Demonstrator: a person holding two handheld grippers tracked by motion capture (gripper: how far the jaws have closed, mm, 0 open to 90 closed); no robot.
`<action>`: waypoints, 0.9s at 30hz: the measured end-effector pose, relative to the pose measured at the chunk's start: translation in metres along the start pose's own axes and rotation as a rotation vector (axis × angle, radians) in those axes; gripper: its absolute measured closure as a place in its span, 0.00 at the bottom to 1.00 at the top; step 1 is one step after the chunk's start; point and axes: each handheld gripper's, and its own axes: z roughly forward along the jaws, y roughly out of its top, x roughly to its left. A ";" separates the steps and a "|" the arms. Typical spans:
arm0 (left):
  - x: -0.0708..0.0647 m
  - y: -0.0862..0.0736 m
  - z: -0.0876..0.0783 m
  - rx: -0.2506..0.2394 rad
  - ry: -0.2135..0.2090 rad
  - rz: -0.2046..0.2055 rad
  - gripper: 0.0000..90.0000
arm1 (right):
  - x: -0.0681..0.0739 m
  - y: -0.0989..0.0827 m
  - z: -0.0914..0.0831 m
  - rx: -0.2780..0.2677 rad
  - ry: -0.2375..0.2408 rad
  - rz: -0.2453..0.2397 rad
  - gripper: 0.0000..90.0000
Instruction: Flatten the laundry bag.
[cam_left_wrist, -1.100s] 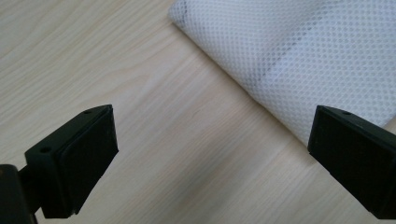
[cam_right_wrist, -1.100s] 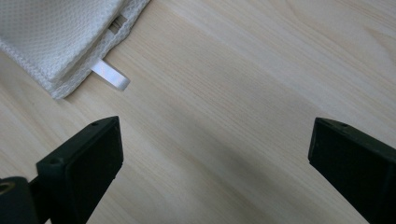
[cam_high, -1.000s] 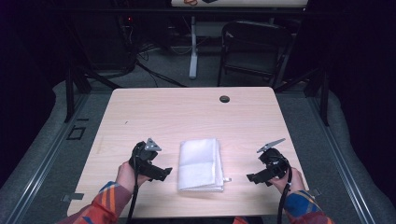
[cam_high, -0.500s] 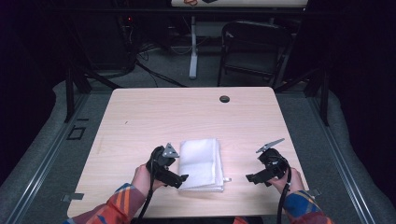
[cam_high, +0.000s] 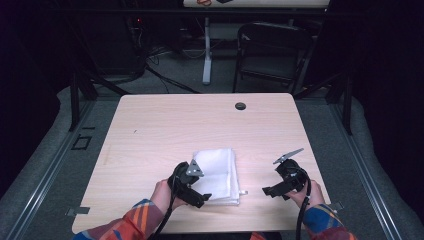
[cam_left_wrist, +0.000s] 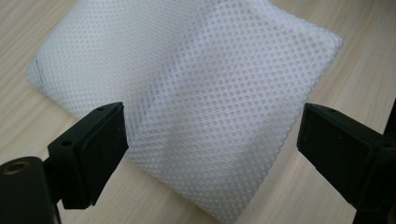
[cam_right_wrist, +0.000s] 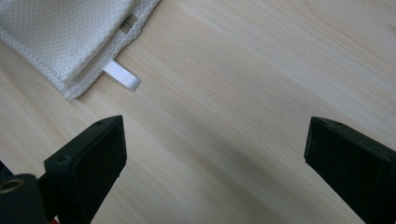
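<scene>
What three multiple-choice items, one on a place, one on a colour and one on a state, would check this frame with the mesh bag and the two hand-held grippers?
1. Where does the white mesh bag lie on the table?
A. By the far edge, next to the dark round hole
B. Near the person's edge, between the two hand-held grippers
C. At the far left corner

2. What colour is the small tab sticking out at the bag's edge?
A. White
B. Red
C. Black

3. How stands the left hand-held gripper?
A. Shut on the bag
B. Open, jaws over the bag
C. Shut over bare wood

Key: 1 B, the high view shows the bag between the left and the right hand-held gripper. 2 A, the right gripper view shows a white tab. 3 B, the left gripper view shows the jaws wide apart with mesh between them.
</scene>
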 end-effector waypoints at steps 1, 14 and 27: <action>-0.003 0.001 0.002 0.007 0.006 0.013 0.12 | 0.001 0.000 0.000 -0.003 0.003 0.001 0.06; -0.019 0.011 0.044 0.112 0.013 0.096 0.22 | 0.003 0.001 0.002 0.022 0.015 -0.013 0.08; -0.012 0.007 0.047 0.125 -0.021 0.124 0.55 | 0.008 0.002 0.005 0.029 0.033 -0.027 0.11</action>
